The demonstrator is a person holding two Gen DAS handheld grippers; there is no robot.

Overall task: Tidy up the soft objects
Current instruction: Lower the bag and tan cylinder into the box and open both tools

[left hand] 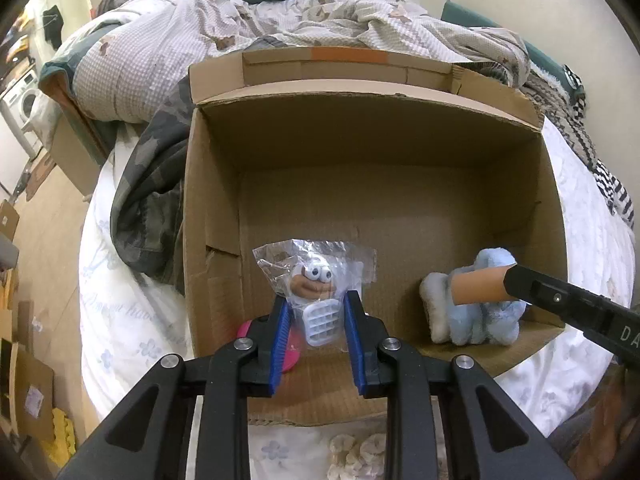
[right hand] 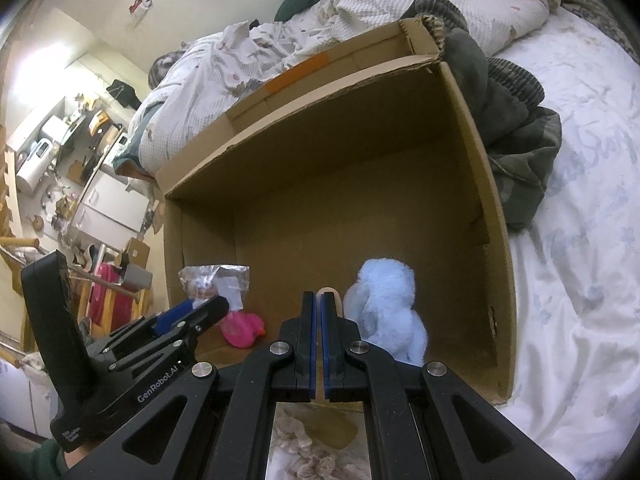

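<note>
Blue-padded fingers of the left gripper (left hand: 316, 316) stand part-way closed on a clear plastic bag (left hand: 316, 276) holding a small googly-eyed toy, which is held low over the near left of the cardboard box (left hand: 360, 136). Right gripper (right hand: 319, 300) has its jaws drawn almost together with only a narrow slit between the pads; whether anything is pinched there cannot be told, though from the left wrist view a tan tube-like tip sits against the pale blue plush toy (right hand: 386, 312) resting on the box floor at near right. Pink toy (right hand: 242, 330) lies on the floor at near left, just beside the bag. Beyond the box, a rumpled quilt (left hand: 168, 52) and dark green garment (right hand: 516, 152) crowd its far and side walls. Probable hazards: the slick film may slide from the pads, since only the bag's lower part is gripped; releasing too high could tip the bag onto the pink toy; the right gripper may drag the plush on withdrawal.
</note>
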